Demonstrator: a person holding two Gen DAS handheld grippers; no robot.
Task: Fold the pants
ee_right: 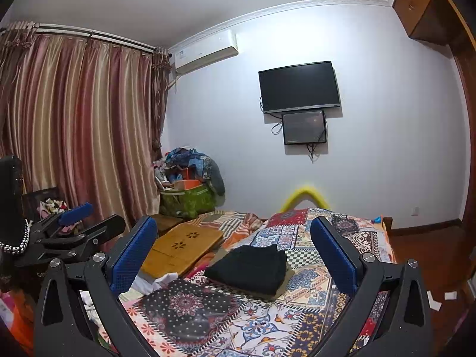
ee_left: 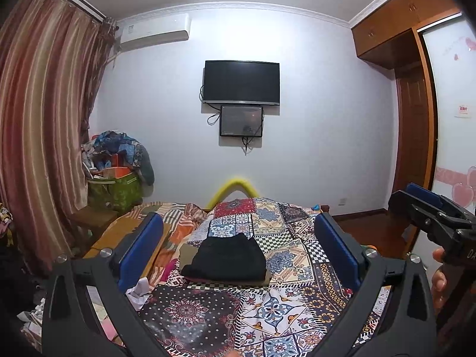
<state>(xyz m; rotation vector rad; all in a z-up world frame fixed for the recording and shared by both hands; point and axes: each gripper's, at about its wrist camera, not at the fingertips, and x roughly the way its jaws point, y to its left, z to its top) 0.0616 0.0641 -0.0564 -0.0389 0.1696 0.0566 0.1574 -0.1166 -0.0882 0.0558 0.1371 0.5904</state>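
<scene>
Black pants (ee_left: 228,258) lie folded into a compact stack on the patchwork bedspread (ee_left: 267,306), resting on a flat tan piece. The right wrist view shows the same pants (ee_right: 251,267) ahead of the fingers. My left gripper (ee_left: 238,247) is held above the bed, short of the pants, open with nothing between its blue pads (ee_left: 142,247). My right gripper (ee_right: 233,251) is also open and empty, raised off the bed. The right gripper (ee_left: 428,208) appears at the right edge of the left wrist view, held by a hand (ee_left: 439,279).
A wooden lap table (ee_right: 181,248) lies on the bed's left side, with white cloth (ee_right: 154,282) beside it. A pile of clothes and bags (ee_right: 190,184) sits in the corner by the curtains (ee_right: 74,136). A TV (ee_right: 299,87) hangs on the far wall. Wood floor lies right of the bed.
</scene>
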